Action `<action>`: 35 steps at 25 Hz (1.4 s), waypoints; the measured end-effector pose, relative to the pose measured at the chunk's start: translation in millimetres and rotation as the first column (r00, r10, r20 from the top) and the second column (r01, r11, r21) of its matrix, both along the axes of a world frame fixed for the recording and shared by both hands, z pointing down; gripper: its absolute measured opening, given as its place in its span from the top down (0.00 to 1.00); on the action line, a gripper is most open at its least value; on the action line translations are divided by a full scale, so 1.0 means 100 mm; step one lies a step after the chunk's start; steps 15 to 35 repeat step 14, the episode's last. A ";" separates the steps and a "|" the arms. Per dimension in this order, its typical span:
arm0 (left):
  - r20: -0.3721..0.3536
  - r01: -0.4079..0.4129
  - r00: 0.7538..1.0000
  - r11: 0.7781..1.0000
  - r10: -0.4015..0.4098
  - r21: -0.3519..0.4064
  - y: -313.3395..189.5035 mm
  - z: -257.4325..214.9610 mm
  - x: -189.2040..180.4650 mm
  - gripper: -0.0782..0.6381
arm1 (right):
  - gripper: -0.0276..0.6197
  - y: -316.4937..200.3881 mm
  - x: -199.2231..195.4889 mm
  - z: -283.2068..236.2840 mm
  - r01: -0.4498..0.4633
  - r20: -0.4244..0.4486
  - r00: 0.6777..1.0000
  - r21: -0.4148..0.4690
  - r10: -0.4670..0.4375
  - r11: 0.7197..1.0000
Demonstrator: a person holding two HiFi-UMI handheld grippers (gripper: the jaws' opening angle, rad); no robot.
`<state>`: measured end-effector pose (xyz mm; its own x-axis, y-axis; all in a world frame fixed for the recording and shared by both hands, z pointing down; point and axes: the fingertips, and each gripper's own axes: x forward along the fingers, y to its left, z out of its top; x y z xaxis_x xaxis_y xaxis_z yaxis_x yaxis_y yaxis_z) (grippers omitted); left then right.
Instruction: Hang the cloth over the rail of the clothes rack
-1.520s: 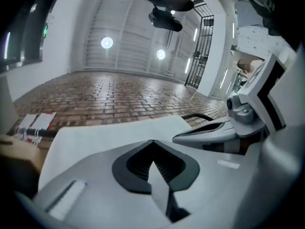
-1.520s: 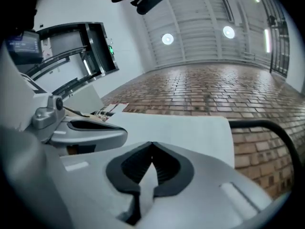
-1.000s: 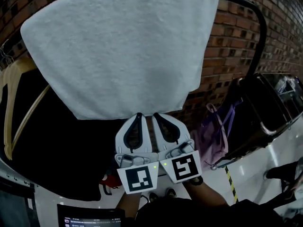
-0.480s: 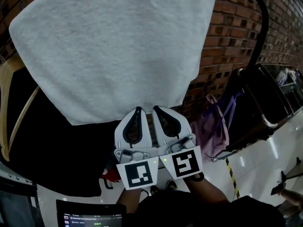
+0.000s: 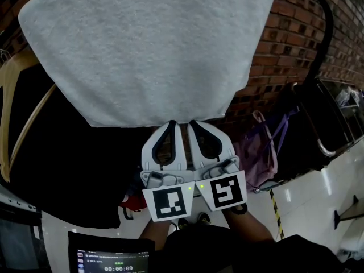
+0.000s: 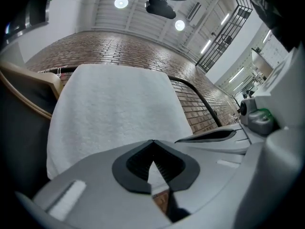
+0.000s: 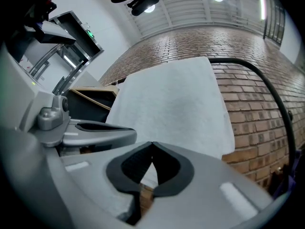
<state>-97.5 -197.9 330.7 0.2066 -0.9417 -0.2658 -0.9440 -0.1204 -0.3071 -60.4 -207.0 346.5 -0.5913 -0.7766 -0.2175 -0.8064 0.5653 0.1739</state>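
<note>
A white terry cloth hangs draped over the black rail of the clothes rack, spread wide in front of a brick wall. My left gripper and right gripper are side by side, tips pointing up at the cloth's lower edge. Both are shut, and I see no cloth pinched between the jaws. In the left gripper view the closed tips meet in front of the cloth. The right gripper view shows the same: closed tips, the cloth beyond, and the rail curving down at right.
A wooden hanger with a black garment hangs left of the cloth. A purple bag hangs low on the right near a dark frame. A tablet screen sits at the bottom edge. The brick wall stands close behind.
The head view has shifted a little. Both grippers stay shut, side by side at the cloth's lower edge, and the cloth still hangs on the rail.
</note>
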 end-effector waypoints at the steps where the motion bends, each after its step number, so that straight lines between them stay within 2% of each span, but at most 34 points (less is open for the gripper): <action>1: 0.003 0.002 1.000 1.000 -0.002 0.003 0.00 0.00 -0.01 0.88 | 0.95 -0.01 -0.01 0.00 0.004 0.000 1.000 0.001 -0.004 1.000; 35: 0.007 0.002 1.000 1.000 -0.002 -0.016 -0.06 0.02 -0.04 0.88 | 0.95 -0.06 -0.07 0.02 0.026 0.003 1.000 -0.012 -0.026 1.000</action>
